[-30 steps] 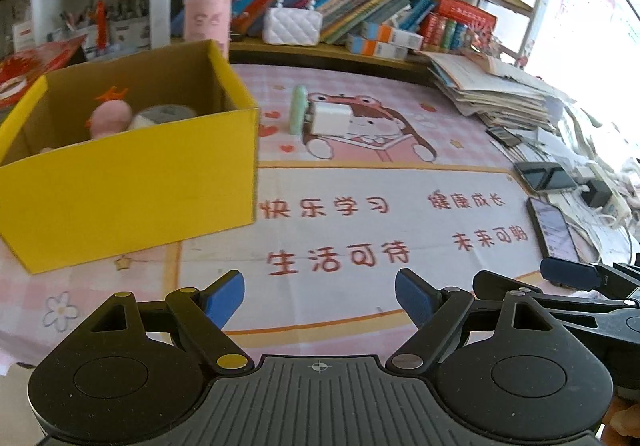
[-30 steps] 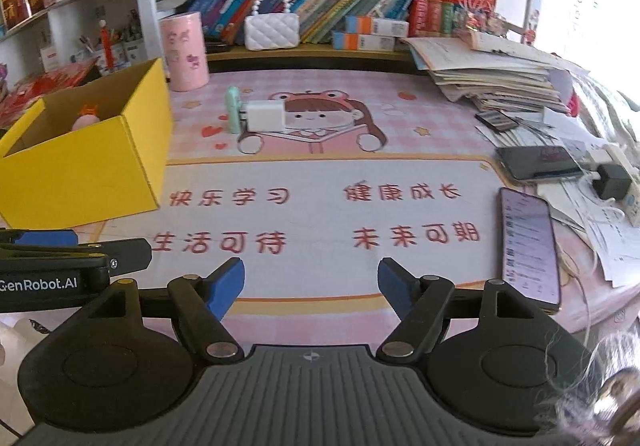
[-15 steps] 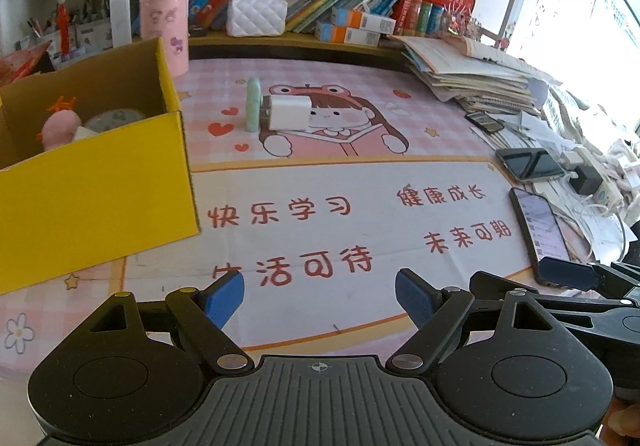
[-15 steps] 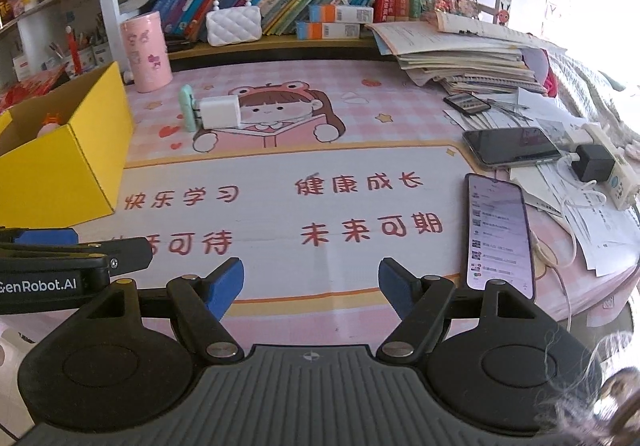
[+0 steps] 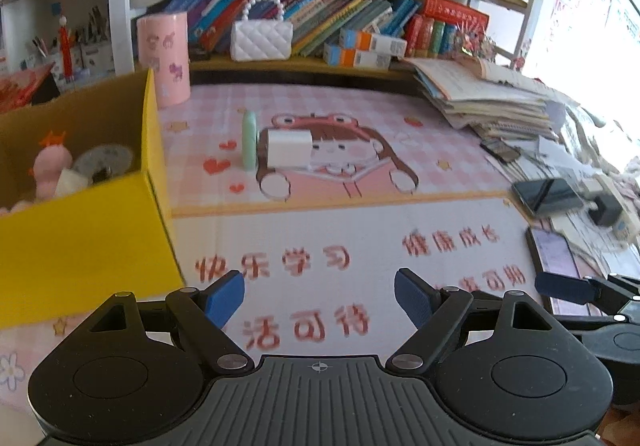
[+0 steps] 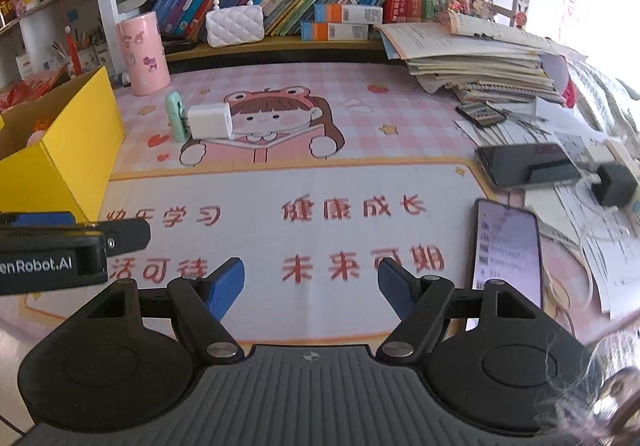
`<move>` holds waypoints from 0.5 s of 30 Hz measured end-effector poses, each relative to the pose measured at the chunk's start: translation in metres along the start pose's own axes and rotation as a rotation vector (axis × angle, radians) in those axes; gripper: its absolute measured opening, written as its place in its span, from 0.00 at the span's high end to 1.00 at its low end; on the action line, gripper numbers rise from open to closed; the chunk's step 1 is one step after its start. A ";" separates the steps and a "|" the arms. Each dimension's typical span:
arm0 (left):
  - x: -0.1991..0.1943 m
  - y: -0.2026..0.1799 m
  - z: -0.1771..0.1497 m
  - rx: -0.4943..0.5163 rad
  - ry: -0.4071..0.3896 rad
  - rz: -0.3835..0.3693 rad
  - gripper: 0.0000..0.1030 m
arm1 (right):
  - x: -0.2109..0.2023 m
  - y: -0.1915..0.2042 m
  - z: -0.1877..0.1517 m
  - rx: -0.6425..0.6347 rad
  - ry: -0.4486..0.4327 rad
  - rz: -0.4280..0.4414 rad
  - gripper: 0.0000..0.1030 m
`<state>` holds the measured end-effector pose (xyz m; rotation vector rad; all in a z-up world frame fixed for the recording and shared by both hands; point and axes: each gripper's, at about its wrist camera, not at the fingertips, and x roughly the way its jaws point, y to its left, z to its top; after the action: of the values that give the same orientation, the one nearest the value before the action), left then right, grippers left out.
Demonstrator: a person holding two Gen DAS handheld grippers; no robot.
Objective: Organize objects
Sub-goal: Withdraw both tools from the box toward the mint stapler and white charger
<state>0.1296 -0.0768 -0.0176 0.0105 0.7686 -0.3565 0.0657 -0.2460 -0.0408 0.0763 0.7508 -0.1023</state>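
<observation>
Presently: both my claws, left (image 5: 319, 300) and right (image 6: 311, 284), released, empty. Pending: white charger (image 6: 210, 121), mint case (image 6: 176, 121) touching; approach squarely, lift singly into yellow box (image 5: 80, 230).

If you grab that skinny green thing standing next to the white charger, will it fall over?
Probably, if nudged first. The green case stands on a narrow edge, so a bump would likely tip it. It touches the white charger block, which may prop one side. It looks small, stiff and probably light.

Both views have drawn nearer the white charger (image 6: 209, 121) and green case (image 6: 176, 121), the yellow box (image 5: 80, 222) sliding leftward.
</observation>
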 end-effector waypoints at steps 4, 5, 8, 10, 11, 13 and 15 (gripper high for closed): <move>0.009 -0.005 0.013 -0.006 -0.024 0.023 0.20 | 0.010 -0.007 0.010 -0.010 -0.011 0.017 0.32; 0.012 -0.006 0.016 -0.007 -0.030 0.029 0.21 | 0.013 -0.009 0.013 -0.013 -0.013 0.023 0.32; 0.020 -0.011 0.027 -0.011 -0.046 0.046 0.26 | 0.024 -0.013 0.022 -0.022 -0.015 0.043 0.32; 0.026 -0.013 0.035 -0.016 -0.055 0.060 0.30 | 0.030 -0.015 0.026 -0.028 -0.016 0.057 0.32; 0.029 -0.013 0.038 -0.018 -0.060 0.068 0.33 | 0.034 -0.015 0.029 -0.033 -0.018 0.066 0.32; 0.035 -0.015 0.046 -0.020 -0.068 0.084 0.37 | 0.041 -0.015 0.035 -0.045 -0.021 0.082 0.32; 0.042 -0.015 0.052 -0.020 -0.073 0.100 0.42 | 0.047 -0.014 0.041 -0.059 -0.028 0.096 0.32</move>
<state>0.1875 -0.1115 -0.0065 0.0173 0.6969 -0.2526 0.1258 -0.2673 -0.0441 0.0547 0.7209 0.0102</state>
